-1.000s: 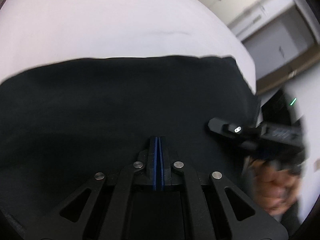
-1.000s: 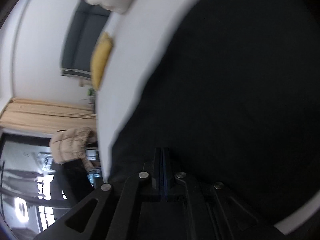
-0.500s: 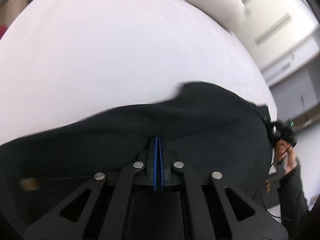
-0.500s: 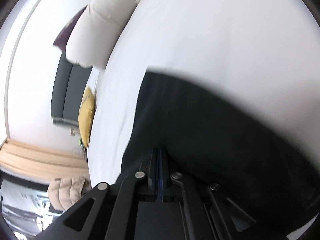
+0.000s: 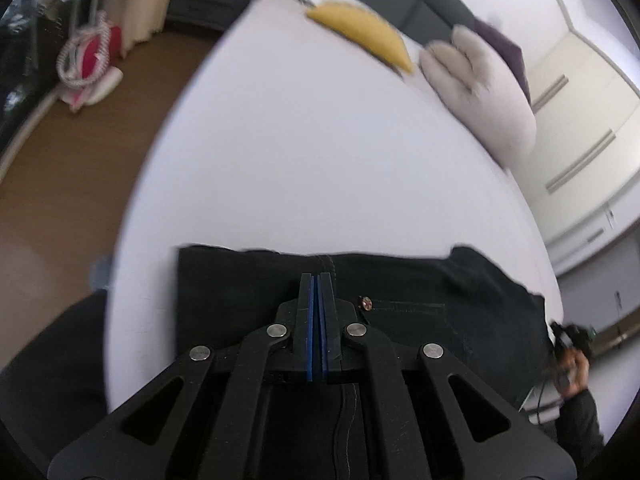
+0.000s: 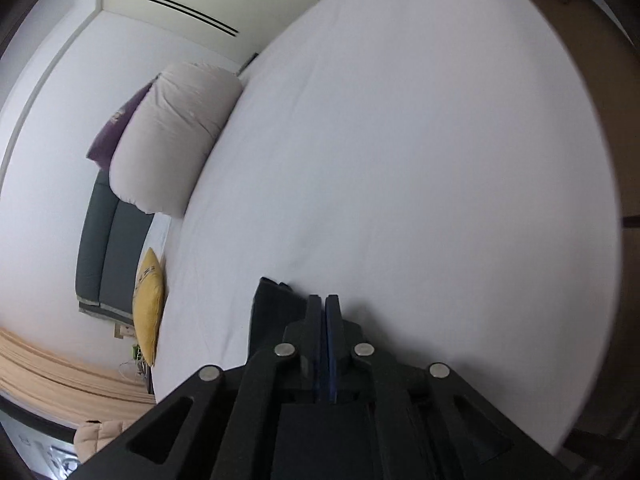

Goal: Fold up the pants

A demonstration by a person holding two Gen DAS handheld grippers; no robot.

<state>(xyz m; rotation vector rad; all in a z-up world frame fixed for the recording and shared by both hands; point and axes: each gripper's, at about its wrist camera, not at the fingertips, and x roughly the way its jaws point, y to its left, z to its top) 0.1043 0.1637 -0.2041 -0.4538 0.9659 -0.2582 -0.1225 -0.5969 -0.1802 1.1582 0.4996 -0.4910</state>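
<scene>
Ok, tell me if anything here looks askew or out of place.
Nothing stands out. The black pants lie on the white bed, far edge fairly straight; the pillows sit at the headboard end.

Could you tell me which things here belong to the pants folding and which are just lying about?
Job: black pants; left tool; right tool; white bed.

Lying about: yellow cushion; pale duvet roll; purple pillow.
</scene>
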